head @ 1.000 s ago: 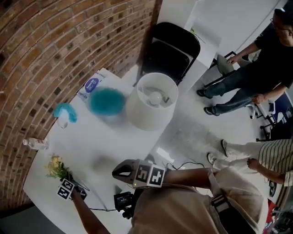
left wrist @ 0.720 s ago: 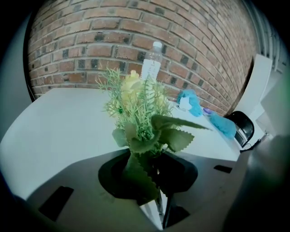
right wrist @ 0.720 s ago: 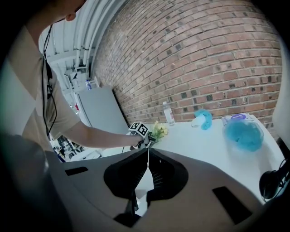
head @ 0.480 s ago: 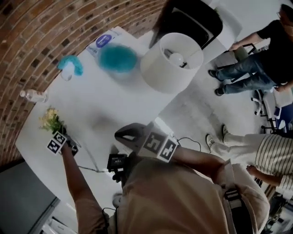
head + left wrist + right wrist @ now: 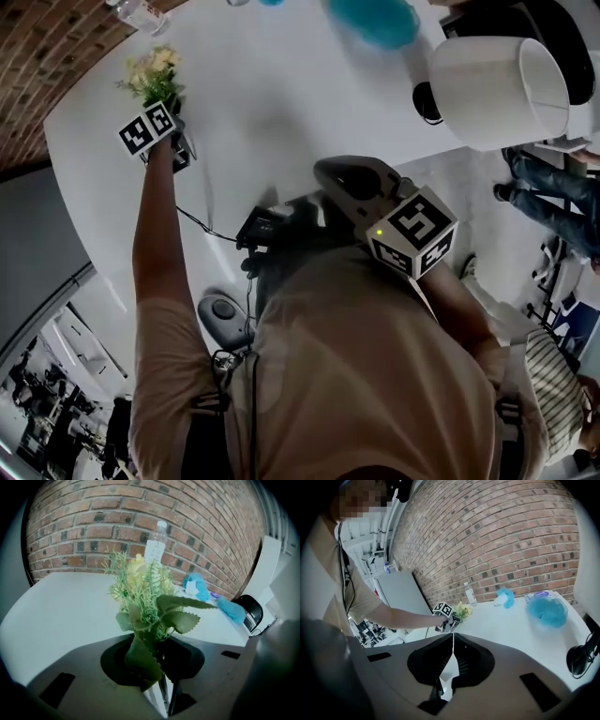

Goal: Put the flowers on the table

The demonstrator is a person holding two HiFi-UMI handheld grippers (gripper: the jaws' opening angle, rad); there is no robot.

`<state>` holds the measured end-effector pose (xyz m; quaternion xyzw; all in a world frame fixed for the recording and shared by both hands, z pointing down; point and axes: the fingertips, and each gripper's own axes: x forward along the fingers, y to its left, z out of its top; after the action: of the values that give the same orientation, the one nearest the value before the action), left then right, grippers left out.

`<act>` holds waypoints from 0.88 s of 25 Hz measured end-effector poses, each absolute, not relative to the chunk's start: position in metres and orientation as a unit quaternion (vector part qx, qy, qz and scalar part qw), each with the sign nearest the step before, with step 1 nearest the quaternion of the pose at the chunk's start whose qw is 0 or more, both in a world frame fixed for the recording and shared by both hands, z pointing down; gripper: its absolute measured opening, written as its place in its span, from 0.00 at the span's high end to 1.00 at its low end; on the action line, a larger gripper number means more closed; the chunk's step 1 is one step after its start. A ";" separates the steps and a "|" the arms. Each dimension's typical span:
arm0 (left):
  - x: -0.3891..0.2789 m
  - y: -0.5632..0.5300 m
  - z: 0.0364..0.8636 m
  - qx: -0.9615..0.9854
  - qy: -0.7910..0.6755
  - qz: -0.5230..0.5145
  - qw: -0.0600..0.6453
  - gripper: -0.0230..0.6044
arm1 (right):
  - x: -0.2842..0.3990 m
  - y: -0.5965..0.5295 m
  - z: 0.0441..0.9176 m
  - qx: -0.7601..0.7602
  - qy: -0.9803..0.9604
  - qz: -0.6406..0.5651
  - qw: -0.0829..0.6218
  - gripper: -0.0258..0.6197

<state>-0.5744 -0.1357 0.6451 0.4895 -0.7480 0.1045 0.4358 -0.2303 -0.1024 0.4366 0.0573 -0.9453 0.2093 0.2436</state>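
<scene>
Your whole view swung round: the white table [image 5: 281, 84] slid up the head view, the lamp [image 5: 487, 89] went off to the upper right, and the brick wall [image 5: 37, 56] shrank into the top-left corner. Your left arm reached out long across the table toward the corner by the wall.

The left gripper [image 5: 176, 141] stayed clamped on the flowers [image 5: 145, 602]. The stems were pinched between its jaws, and the leaves and yellow blooms stood up in front of the water bottle [image 5: 155, 545]. The bunch sat over the table's far corner, near that bottle, but I couldn't tell whether it touched the top. The right gripper [image 5: 452, 637] hung back by your body, jaws together on nothing.

By my reading the carry was nearly done. What remained was to lower the flowers and let them go.
</scene>
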 end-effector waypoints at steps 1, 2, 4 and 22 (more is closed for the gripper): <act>-0.575 -0.135 0.646 0.491 -0.747 0.105 0.436 0.78 | -0.231 -0.101 0.437 0.058 -0.945 0.209 0.244 0.93; -0.576 -0.135 0.646 0.491 -0.747 0.105 0.435 0.78 | -0.232 -0.099 0.438 0.059 -0.945 0.209 0.245 0.93; -0.578 -0.136 0.647 0.493 -0.747 0.104 0.434 0.78 | -0.232 -0.097 0.440 0.064 -0.944 0.209 0.246 0.93; -0.562 -0.135 0.640 0.510 -0.739 0.109 0.426 0.52 | -0.209 -0.097 0.441 0.079 -0.944 0.210 0.244 0.93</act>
<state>-0.5618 -0.1350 0.6405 0.5103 -0.7389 0.1088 0.4263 -0.2086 -0.0974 0.4414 0.0788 -0.9435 0.2101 0.2437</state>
